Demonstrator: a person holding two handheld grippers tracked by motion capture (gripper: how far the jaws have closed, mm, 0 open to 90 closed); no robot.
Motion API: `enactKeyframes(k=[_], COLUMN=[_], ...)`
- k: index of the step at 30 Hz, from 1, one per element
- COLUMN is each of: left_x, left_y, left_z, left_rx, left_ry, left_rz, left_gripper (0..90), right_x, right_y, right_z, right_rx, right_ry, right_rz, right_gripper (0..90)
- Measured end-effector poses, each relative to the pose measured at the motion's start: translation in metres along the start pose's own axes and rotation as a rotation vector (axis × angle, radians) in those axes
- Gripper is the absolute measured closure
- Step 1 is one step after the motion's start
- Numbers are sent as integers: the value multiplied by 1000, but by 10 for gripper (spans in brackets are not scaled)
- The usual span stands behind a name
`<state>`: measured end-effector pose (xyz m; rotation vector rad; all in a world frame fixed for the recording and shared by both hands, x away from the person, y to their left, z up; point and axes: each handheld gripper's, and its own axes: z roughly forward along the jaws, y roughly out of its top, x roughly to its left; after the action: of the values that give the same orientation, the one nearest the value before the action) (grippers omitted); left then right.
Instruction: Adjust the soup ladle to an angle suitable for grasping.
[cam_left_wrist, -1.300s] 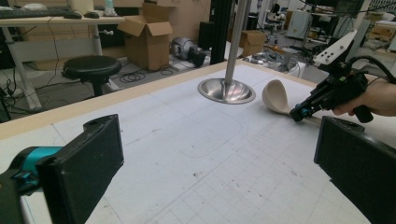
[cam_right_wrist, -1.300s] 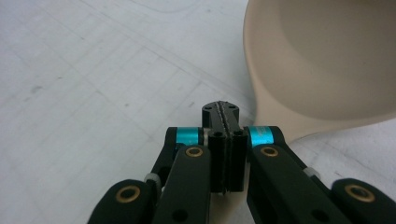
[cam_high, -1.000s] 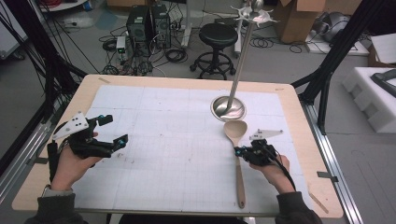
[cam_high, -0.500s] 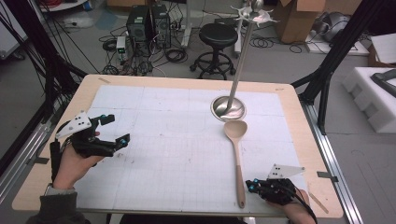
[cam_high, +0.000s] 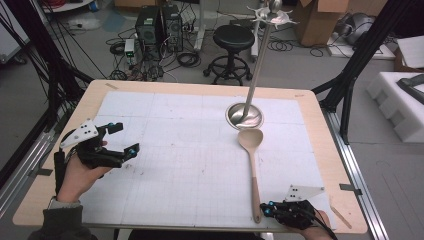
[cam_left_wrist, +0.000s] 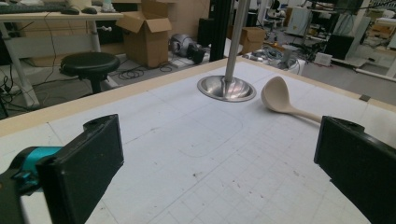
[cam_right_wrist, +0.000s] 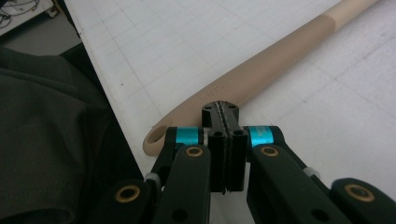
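1. Ladle lies flat on the white gridded mat, right half of the table. Bowl end points away from the person, handle end toward the near edge.
2. Ladle bowl faces up, nothing in it. It sits just in front of the steel dish, close to it; can't tell if they touch.
3. Dish is shallow and round; a metal pole stands up from its centre. No loose contents visible in the dish.
4. In the left gripper view the same pair shows up: dish with the pole rising out of it, ladle bowl to its right, handle running off behind the right-hand jaw.
5. Right gripper is at the near edge of the mat, just beside the ladle's handle tip. Jaws are fully closed, pads together, nothing between them.
6. Right gripper view: closed tips sit right at the handle, near its end with the hanging hole. Tips are beside the handle, not clamped around it.
7. Left gripper is held over the left side of the mat, well apart from the ladle. Jaws wide, nothing between them.
8. Dark sleeve shows left in the right gripper view.
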<state>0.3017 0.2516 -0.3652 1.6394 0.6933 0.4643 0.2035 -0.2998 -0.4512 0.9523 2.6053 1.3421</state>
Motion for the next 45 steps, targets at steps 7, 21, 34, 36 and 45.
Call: enactKeyframes(k=[7, 21, 34, 36, 45], left_x=[-1, -1, -2, -1, -1], left_y=[0, 0, 0, 0, 0], left_z=[1, 0, 0, 0, -1], left_rx=[9, 4, 8, 2, 0], left_ry=[-1, -1, -2, -3, -1], left_rz=[6, 7, 8, 7, 6], left_gripper=[18, 18, 18, 18, 18], right_x=[5, 14, 20, 19, -17], right_y=[8, 22, 33, 37, 84], right_z=[14, 30, 45, 44, 41], right_rx=[4, 26, 57, 64, -9], right_ry=[37, 59, 79, 79, -9], right_rz=[-34, -73, -110, -124, -124], right_gripper=[900, 900, 900, 900, 900])
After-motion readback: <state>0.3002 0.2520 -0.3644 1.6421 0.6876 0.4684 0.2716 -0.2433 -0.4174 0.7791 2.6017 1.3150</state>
